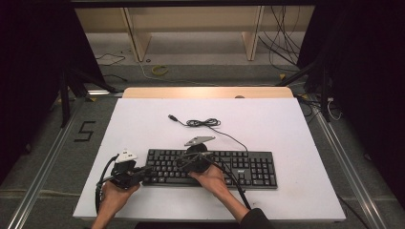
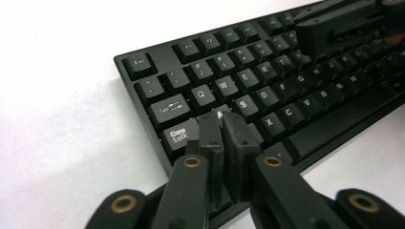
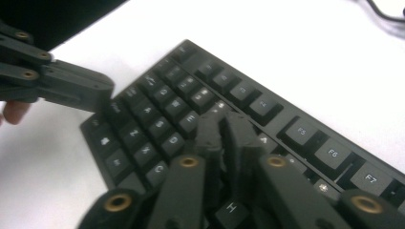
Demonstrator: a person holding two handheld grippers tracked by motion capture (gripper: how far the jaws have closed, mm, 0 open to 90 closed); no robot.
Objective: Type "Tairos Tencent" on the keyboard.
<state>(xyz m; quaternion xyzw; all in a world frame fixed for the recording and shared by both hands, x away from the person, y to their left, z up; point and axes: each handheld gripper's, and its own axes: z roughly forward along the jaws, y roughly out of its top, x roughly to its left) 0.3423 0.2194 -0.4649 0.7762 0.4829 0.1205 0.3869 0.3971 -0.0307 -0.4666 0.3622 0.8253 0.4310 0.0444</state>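
Left: my left hand-held gripper (image 1: 143, 172) meets the keyboard (image 1: 248, 167) at its left end, jaws pressed together on nothing. In the left gripper view the closed tips (image 2: 227, 128) rest at the A key (image 2: 219, 114), beside Caps Lock (image 2: 177, 134).

Centre: the keyboard lies flat on the white counter (image 1: 143, 124), near its front edge, square to me. Its cable (image 1: 205, 123) runs back to a loose coil and a free plug.

Right: my right hand-held gripper (image 1: 184, 161) hangs over the left-middle keys, jaws also together and empty. In the right gripper view its tips (image 3: 224, 125) sit in the upper letter rows, below the function keys.

Step in hand, as I judge it: key pressing with closed tips. The next move calls for a short, straight push on one key, without catching its neighbours.
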